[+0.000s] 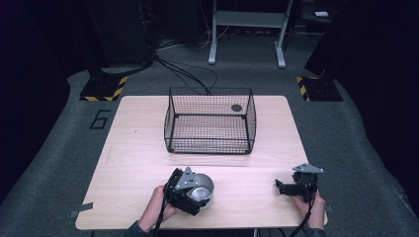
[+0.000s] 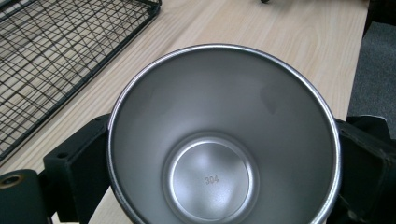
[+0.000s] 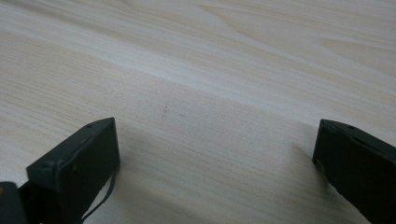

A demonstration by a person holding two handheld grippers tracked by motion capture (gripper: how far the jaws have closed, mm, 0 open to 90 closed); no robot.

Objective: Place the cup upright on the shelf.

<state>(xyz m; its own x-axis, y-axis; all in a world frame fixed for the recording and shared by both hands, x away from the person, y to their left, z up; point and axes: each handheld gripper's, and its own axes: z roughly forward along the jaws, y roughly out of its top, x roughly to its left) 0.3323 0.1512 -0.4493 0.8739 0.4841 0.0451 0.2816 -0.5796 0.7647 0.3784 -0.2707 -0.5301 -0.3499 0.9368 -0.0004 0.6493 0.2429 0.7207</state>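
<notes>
High view first: pale wooden counter [image 1: 138, 148], with a black wire basket [image 1: 210, 121] standing empty on its far half. Nearer than the basket and a little to its left, a steel cup [image 1: 201, 187], close to the counter's near edge. Nearer than the basket and to its right, the right tongs [image 1: 282, 186], low over the wood and well apart from the cup.

Left tongs [image 1: 195, 190] closed onto the cup, one jaw pressed to each side of its wall. Seen in the left gripper view: shiny rim [image 2: 224, 46], bare inside, "304" stamped on the bottom, basket mesh [image 2: 56, 56] just beyond to one side. Whether the cup's base rests on the wood or hangs just above it: cannot tell.

Right tongs spread wide in the right gripper view, nothing between the jaws but wood grain.

Likely step: carrying the cup over to the basket. Best done with a firm, even squeeze, since smooth steel slips easily. Lift straight up, high enough to pass above the basket's near wall, keep the mouth level, lower inside, then release. Right tongs best kept away from the path.
</notes>
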